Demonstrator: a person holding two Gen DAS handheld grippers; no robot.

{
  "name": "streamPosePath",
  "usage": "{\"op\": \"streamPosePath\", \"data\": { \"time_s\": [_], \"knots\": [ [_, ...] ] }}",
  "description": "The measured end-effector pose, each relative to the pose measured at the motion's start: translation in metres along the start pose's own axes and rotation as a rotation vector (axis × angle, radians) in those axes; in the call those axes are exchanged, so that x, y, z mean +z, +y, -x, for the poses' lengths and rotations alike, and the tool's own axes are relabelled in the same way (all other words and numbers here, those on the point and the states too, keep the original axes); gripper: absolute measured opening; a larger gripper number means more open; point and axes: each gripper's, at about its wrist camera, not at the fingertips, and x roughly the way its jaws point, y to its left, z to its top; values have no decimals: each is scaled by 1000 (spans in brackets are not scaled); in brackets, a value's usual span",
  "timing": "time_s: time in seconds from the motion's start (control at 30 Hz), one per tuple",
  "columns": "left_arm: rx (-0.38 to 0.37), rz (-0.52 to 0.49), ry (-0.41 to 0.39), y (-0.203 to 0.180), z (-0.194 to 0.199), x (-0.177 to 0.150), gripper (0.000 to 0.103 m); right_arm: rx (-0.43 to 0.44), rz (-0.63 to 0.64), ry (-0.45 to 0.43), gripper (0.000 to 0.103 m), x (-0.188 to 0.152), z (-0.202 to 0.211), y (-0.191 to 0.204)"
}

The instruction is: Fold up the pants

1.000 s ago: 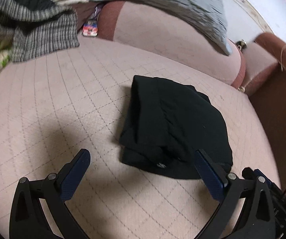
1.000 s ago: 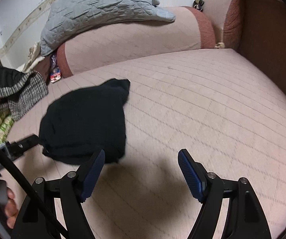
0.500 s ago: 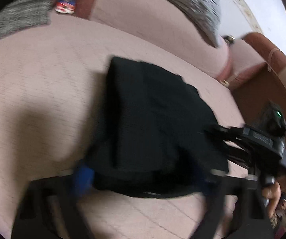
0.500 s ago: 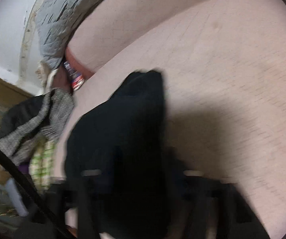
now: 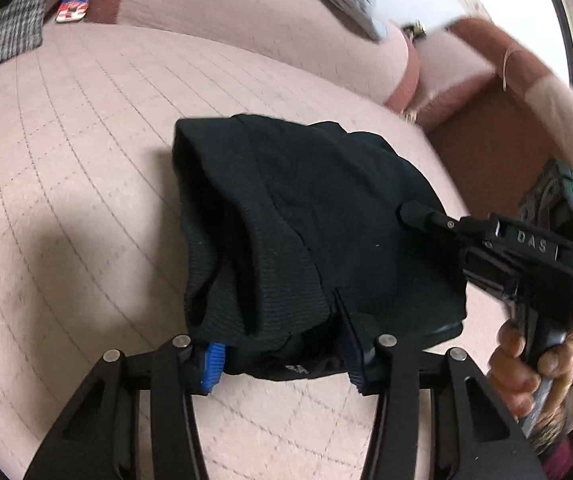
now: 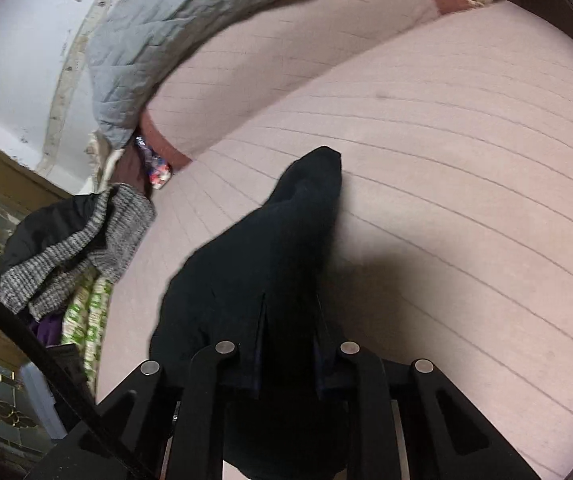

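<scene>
The black pants lie folded in a thick bundle on the pink quilted sofa seat, with bare cushion all around and the backrest well behind. The left claw is clamped on the near folded edge. The right claw grips the cloth at the bundle's right side. A grey sweater sits far left.

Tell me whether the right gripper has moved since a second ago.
Yes. The right gripper has gone forward and left onto the black pants; its jaws now pinch them, having earlier stood open over the bare pink cushion.
</scene>
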Motion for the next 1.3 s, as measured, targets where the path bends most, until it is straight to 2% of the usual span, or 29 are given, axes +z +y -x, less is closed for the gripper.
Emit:
{"op": "streamPosePath", "data": {
  "time_s": [0.03,0.07,0.1,0.23,0.33,0.43,0.5,0.57,0.67,0.7,0.8,0.87,0.93,1.07,1.17,1.23,1.3],
  "knots": [
    [37,-30,2,-6,0,-4,47,-22,-7,10,25,-3,0,-7],
    [49,-44,1,-7,2,-6,49,-63,-16,12,33,-6,1,-14],
    [43,-57,5,-9,5,-8,49,-122,-30,-5,38,-7,5,-20],
    [-18,-18,12,6,27,-7,50,-143,-40,-97,39,6,34,-18],
    [-78,59,-33,16,38,4,50,-89,-10,-122,39,27,43,-2],
    [-54,63,-124,12,50,18,50,13,-39,-57,42,51,20,8],
    [-63,59,-177,11,59,19,50,34,-61,-2,46,65,-4,10],
    [-67,53,-196,10,63,21,55,51,-115,67,46,74,-34,5],
    [-61,25,-140,7,46,20,57,-59,-141,85,46,84,-67,-5],
    [-51,15,-120,5,42,19,57,-111,-123,73,44,86,-73,-6],
    [-32,5,-76,6,32,18,57,-181,-80,3,44,88,-67,3],
    [-64,15,-81,8,40,20,57,-206,-29,-57,49,82,-49,15],
    [-80,32,-104,10,51,23,58,-190,36,-81,50,71,-26,26],
    [-53,57,-136,6,56,42,69,-155,144,-89,50,22,21,34],
    [31,8,-83,-5,20,62,69,-126,163,-78,50,-16,37,25],
    [84,36,-25,0,-8,68,69,-150,182,-68,50,-35,36,18],
    [101,72,26,9,-27,66,69,-193,208,-39,52,-50,24,8]
  ]
}}
